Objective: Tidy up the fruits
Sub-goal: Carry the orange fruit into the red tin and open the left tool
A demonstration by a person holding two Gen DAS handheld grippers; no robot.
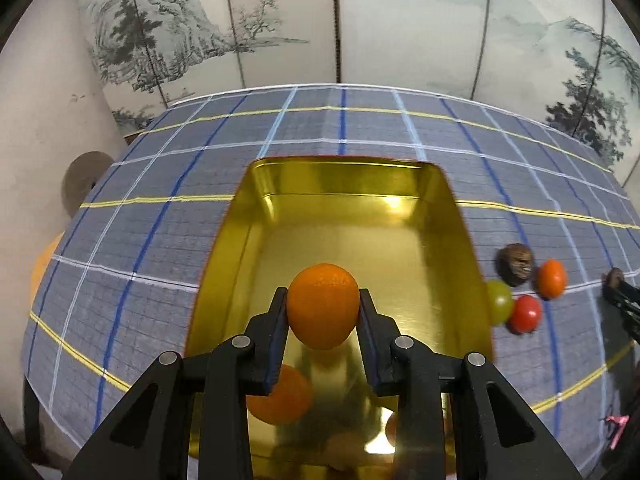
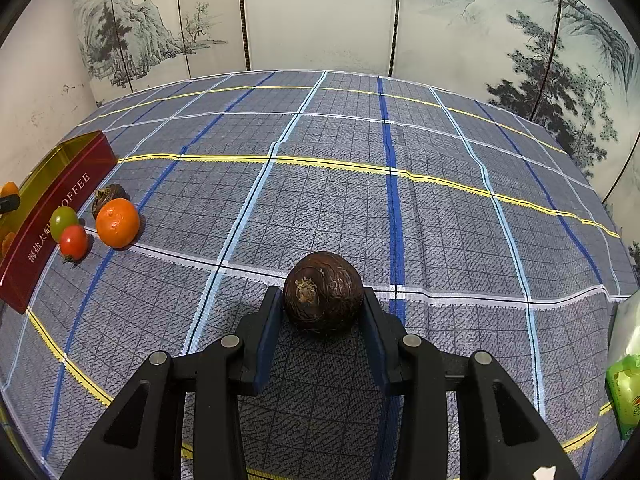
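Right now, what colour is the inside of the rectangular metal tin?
Shiny gold inside the rectangular metal tin, red outside; best seen from the left wrist view.

Orange [image 1: 280, 396] in tin [image 1: 344, 188] half hidden behind left finger, another fruit [image 1: 392, 426] barely showing behind right finger, green packet [image 2: 624, 384] cut off by frame edge, tin lettering partly hidden by fruit

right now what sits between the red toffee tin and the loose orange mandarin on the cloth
In the right wrist view, a green grape and a small red tomato lie between the red toffee tin and the orange mandarin.
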